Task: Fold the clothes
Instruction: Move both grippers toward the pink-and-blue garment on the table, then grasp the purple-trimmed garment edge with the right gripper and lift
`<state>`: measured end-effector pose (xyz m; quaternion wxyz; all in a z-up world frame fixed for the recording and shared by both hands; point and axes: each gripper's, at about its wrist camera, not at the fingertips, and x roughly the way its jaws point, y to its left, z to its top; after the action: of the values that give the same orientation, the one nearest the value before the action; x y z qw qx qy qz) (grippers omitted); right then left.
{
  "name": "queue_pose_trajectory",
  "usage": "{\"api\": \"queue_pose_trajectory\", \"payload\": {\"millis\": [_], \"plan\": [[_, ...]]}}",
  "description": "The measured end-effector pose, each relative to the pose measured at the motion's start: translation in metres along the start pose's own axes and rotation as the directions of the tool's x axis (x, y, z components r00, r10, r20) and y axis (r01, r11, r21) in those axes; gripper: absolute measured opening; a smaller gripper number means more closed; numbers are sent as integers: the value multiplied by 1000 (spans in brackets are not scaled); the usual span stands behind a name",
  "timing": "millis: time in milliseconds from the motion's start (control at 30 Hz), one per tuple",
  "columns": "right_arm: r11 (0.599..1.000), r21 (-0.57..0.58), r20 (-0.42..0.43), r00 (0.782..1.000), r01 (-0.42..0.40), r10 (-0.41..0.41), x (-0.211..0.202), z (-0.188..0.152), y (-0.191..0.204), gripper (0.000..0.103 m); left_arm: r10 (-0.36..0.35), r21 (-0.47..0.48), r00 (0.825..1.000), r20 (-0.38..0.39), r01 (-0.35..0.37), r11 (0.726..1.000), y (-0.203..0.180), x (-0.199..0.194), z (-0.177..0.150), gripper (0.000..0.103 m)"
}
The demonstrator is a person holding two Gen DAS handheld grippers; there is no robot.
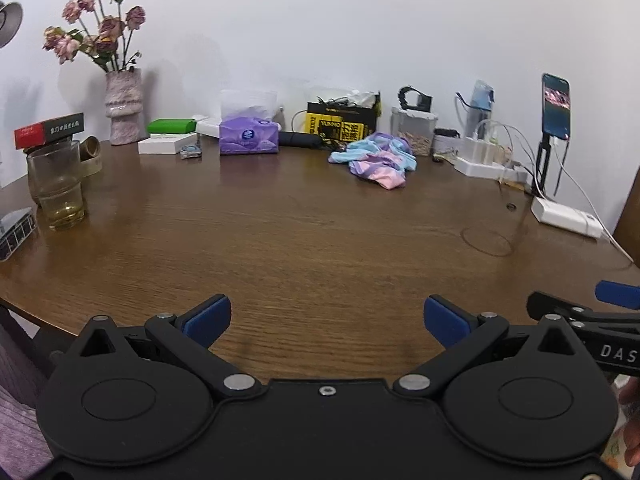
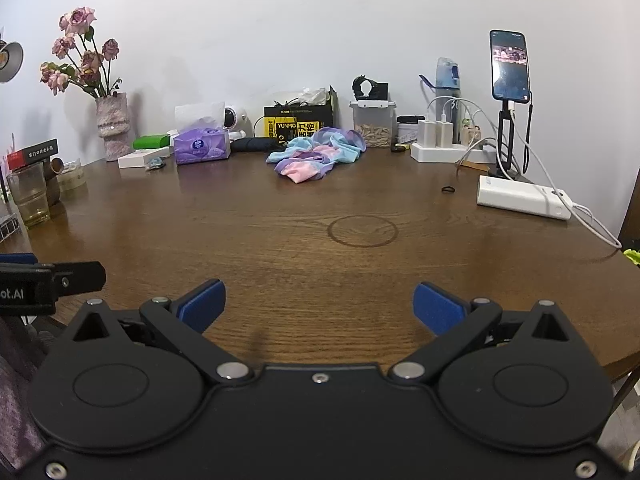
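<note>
Hovering left gripper, right gripper, both agape, crumpled garment

The lamp and right claw are edge-cropped.

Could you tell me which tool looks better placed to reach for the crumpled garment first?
Probably the right tool: the pastel garment lies almost straight ahead of it, whereas it sits off to the right of the left tool. Both are open and empty at the near table edge.
</note>
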<state>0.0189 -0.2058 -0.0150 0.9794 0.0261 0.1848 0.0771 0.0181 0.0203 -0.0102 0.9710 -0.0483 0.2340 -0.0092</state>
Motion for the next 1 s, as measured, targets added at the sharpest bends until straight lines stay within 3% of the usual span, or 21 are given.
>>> {"api": "queue_pose_trajectory", "payload": {"millis": [233,400,567,700,833,1000], "plan": [[1000,2,-4,1000,14,-14,16,14,-3,102,-93,-90,994,53,98,991,9,14,8,103],[999,37,-35,999,-38,39,42,33,-14,102,-182,-77,983,8,182,980,5,34,27,103],[993,86,-34,996,-76,79,73,56,-28,102,-185,-17,982,-27,184,983,-7,67,55,103],[997,44,-59,997,-56,58,106,79,-34,102,-187,1,982,-38,187,982,-7,94,74,103],[999,1,-68,997,-42,42,144,106,-41,102,-141,54,990,-25,142,988,0,127,100,103],[994,-19,-113,988,-104,102,224,146,-45,102,-105,107,994,3,104,989,6,165,135,103]]}}
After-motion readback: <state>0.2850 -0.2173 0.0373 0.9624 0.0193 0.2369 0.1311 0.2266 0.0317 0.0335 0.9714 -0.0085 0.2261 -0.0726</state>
